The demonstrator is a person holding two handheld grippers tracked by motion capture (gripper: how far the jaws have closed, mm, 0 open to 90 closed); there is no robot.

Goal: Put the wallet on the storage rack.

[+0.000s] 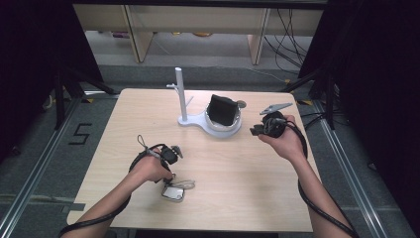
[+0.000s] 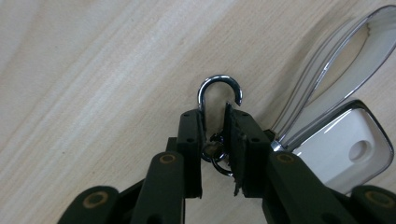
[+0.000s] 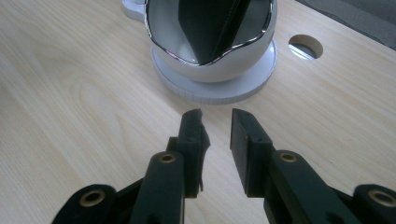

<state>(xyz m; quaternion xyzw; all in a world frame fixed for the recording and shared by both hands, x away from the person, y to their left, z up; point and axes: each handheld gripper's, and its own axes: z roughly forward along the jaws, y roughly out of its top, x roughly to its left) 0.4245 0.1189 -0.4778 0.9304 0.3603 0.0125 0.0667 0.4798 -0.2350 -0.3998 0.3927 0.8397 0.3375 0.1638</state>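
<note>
Item one: left hand-held gripper (image 2: 215, 122), working near the front-left part of the counter (image 1: 237, 198). Its jaws are pinching in close on the stem of a small metal hook (image 2: 218, 93), with the curved end sticking out past the tips and a little ring showing between them. The hook is belonging to a key tag (image 2: 345, 149), a white tag in a clear sleeve with a clear strap loop, which is lying flat on the counter just beside the jaws.

Item two: right hand-held gripper (image 3: 217, 122), hanging over the right side of the counter. Its jaws are standing a small gap apart and gripping nothing.

Item three: white stand (image 1: 182, 94), sitting toward the back middle of the counter, with an upright post and a short peg near the top. On its base a round bowl (image 3: 210, 65) is holding a dark folded thing, possibly a pouch; I cannot tell exactly.

Progress, as I am judging it: the hook is being gripped, but the key tag is not yet lifted. Carrying it across and hanging it on the peg is looking like the remaining work, the stand being well apart from it.
</note>
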